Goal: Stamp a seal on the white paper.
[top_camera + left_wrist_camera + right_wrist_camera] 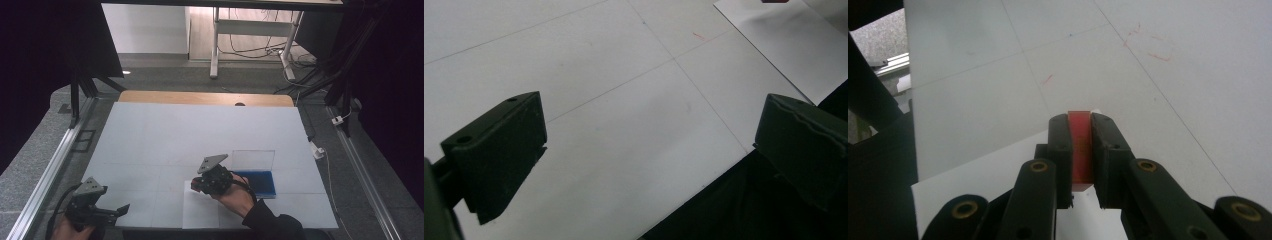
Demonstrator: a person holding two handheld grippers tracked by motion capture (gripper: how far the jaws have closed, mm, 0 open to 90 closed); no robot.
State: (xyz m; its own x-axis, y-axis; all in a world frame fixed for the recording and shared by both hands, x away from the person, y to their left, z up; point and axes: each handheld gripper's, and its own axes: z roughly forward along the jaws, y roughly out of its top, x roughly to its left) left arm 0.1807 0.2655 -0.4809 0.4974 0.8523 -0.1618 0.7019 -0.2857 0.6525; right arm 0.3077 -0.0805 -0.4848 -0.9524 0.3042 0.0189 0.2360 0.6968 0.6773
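Observation:
My right gripper point(1080, 122) is shut on a small red block point(1081, 155), which stands upright between its black jaws. In the high view this gripper point(196, 185) hangs just above the far edge of a white sheet of paper point(200, 210), left of a blue tray point(260, 184). At the table's near left corner my left gripper point(118, 211) is wide open. Nothing sits between its jaws in the left gripper view point(649, 145), which looks across the white table toward the paper point(784, 45).
A clear lid or panel point(252, 160) stands upright behind the blue tray. The white table top point(190, 130) has faint grid lines and a wooden strip point(205, 98) at its far edge. Metal rails point(50, 165) run along both sides.

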